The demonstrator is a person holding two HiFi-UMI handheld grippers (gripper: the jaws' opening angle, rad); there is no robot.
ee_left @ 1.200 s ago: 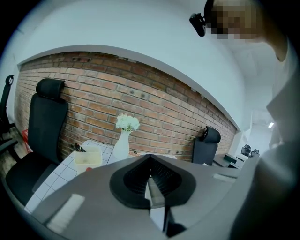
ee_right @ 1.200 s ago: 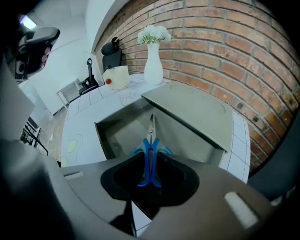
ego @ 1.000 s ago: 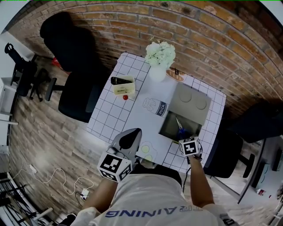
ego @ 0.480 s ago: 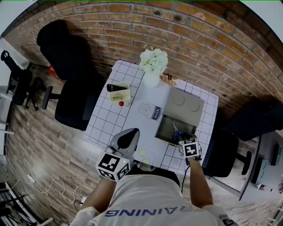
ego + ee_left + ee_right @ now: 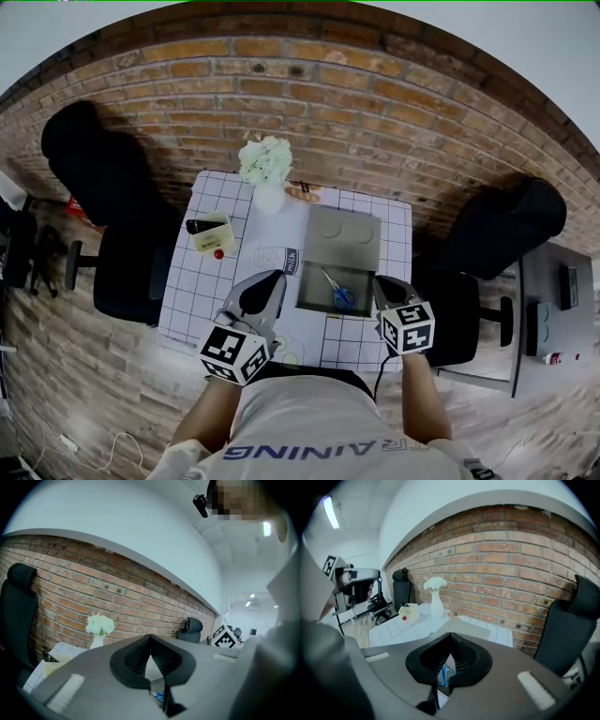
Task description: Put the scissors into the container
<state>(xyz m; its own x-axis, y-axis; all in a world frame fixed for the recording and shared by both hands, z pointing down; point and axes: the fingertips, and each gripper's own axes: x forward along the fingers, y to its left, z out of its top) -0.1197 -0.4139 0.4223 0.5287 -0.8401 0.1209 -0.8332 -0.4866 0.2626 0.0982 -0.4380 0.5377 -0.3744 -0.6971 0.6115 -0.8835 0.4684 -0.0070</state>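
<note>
The scissors (image 5: pixel 338 294), blue-handled, lie flat on the floor of the open grey container (image 5: pixel 311 298), whose lid (image 5: pixel 345 230) leans back behind it. My right gripper (image 5: pixel 383 283) hovers just right of the container's front corner, apart from the scissors. In the right gripper view its jaws (image 5: pixel 451 637) are shut with nothing between them, and the scissors' blue handles (image 5: pixel 444 674) show below. My left gripper (image 5: pixel 270 281) is held at the container's left front, over the table. Its jaws (image 5: pixel 150 638) are also shut and hold nothing.
The white gridded table (image 5: pixel 192 281) carries a vase of white flowers (image 5: pixel 265 169), a small cream box (image 5: pixel 211 232) with a dark thing in it, a red bit (image 5: pixel 218 254) and a lying can (image 5: pixel 281 260). Black chairs stand left (image 5: pixel 112 244) and right (image 5: pixel 497 234). A brick wall is behind.
The scissors, earlier tilted at the container's front beside my right gripper, now lie flat inside. The right gripper has drawn off to the container's right. The head view has pulled back.
</note>
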